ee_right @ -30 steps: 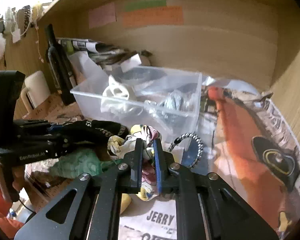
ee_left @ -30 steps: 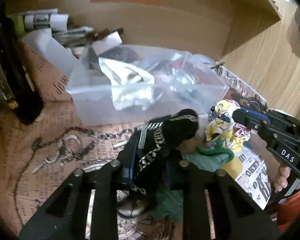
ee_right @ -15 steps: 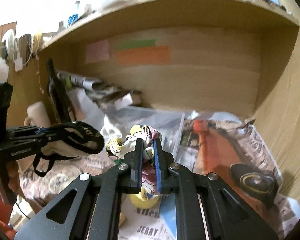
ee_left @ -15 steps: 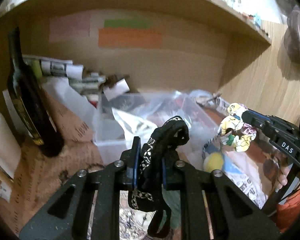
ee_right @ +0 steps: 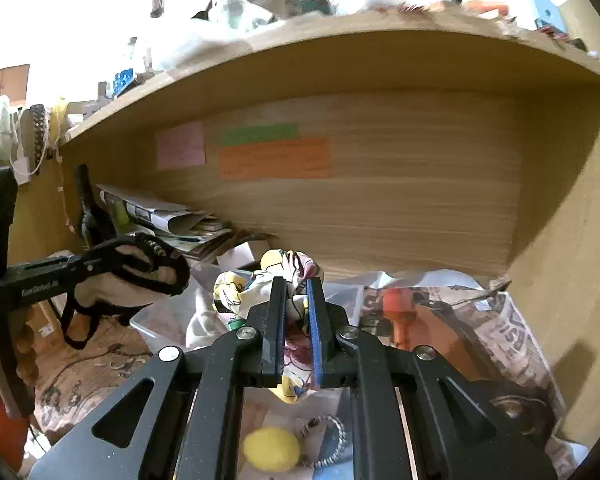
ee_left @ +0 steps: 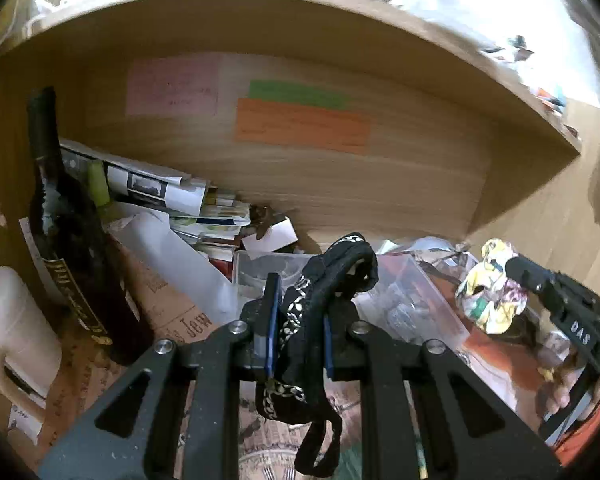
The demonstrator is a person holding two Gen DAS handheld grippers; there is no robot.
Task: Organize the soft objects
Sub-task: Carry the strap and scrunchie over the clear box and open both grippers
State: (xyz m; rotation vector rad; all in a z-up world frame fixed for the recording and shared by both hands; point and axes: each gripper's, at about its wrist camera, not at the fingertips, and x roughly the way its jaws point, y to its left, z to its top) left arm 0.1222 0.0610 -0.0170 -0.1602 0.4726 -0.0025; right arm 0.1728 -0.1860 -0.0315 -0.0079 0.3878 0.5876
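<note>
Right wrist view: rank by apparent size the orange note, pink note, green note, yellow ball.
1. orange note, clearly the largest.
2. pink note and yellow ball look about alike; the ball sits much nearer the camera, so I won't rank them.
3. green note, a thin strip, probably the smallest.

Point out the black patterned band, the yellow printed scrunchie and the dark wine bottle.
black patterned band (ee_left: 342,264), left wrist view, on its upper loop above the fingers.
yellow printed scrunchie (ee_right: 240,290), right wrist view, on the bunched fabric left of the fingers.
dark wine bottle (ee_left: 80,264), left wrist view, on its body.
</note>
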